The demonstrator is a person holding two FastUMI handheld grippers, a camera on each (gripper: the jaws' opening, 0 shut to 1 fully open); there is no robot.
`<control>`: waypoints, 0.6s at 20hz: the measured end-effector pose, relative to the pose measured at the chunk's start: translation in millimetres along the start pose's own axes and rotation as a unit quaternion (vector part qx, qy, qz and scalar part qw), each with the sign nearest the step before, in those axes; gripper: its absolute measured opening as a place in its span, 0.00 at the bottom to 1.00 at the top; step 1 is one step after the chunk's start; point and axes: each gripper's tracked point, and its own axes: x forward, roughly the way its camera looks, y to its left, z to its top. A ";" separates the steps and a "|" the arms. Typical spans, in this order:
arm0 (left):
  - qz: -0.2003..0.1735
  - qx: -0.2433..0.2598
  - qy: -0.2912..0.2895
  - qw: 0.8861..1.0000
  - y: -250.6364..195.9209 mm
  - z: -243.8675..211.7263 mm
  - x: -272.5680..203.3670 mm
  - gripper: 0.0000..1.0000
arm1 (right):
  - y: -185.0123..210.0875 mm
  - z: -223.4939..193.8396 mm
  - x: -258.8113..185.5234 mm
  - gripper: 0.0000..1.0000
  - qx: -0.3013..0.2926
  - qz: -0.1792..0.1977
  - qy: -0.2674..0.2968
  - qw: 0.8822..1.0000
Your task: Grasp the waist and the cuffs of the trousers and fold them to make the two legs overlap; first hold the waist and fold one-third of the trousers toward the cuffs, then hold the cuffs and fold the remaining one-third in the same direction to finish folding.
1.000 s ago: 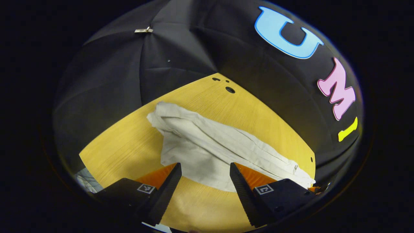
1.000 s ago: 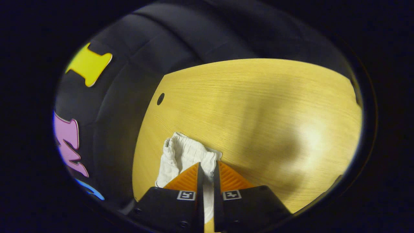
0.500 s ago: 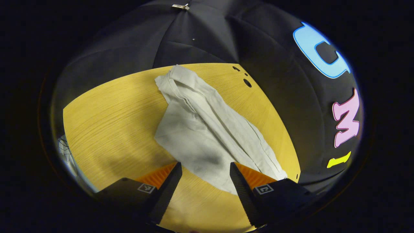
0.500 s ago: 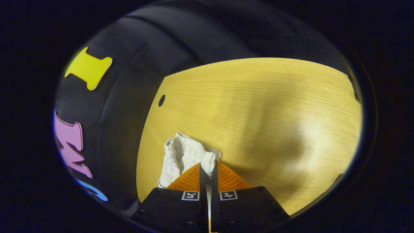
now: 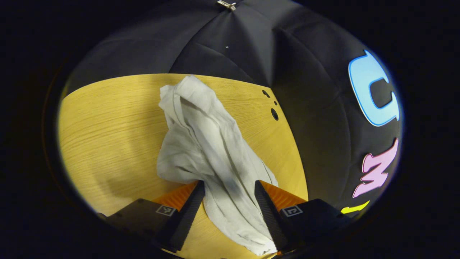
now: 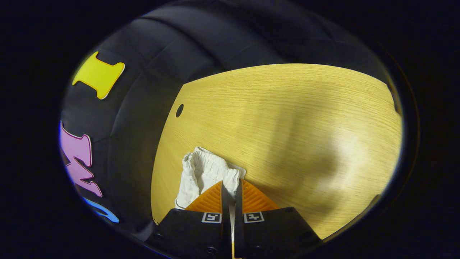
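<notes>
Small square black-and-white markers on both grippers' finger bodies, too small to read. In the left gripper view: left gripper (image 5: 229, 187) spread wide, fingers apart, with the white trousers (image 5: 206, 144) running between them from the near edge up toward the far side of the yellow wooden table (image 5: 107, 126); cloth touching or just beside the right finger, not pinched. Far end bunched and rumpled near the table's far edge, a few dark holes (image 5: 274, 114) in the tabletop just right of it. In the right gripper view: right gripper (image 6: 230, 187) clenched tight on a gathered, crinkled end of the trousers (image 6: 201, 172), cloth bulging out just beyond the fingertips and to their left, near the table's (image 6: 305, 126) left edge.
</notes>
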 end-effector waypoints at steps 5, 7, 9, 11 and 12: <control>-0.002 -0.017 -0.012 1.000 1.4 -2.6 6.9 0.09 | 1.4 2.0 -2.5 0.07 -0.004 0.007 -0.008 1.000; -0.005 0.007 -0.010 1.000 0.0 -4.5 5.4 0.07 | 3.1 8.1 -8.1 0.07 -0.002 0.020 -0.020 1.000; -0.022 0.016 -0.004 1.000 -2.6 -1.4 4.5 0.06 | 5.8 17.8 -18.8 0.08 -0.007 0.039 -0.034 0.999; -0.039 0.012 0.000 0.999 -2.6 2.4 -1.6 0.06 | 11.3 26.7 -31.6 0.07 -0.037 0.060 -0.049 0.996; -0.043 0.012 0.004 0.999 -1.6 3.1 -3.3 0.06 | 14.7 30.7 -40.6 0.07 -0.054 0.071 -0.056 0.994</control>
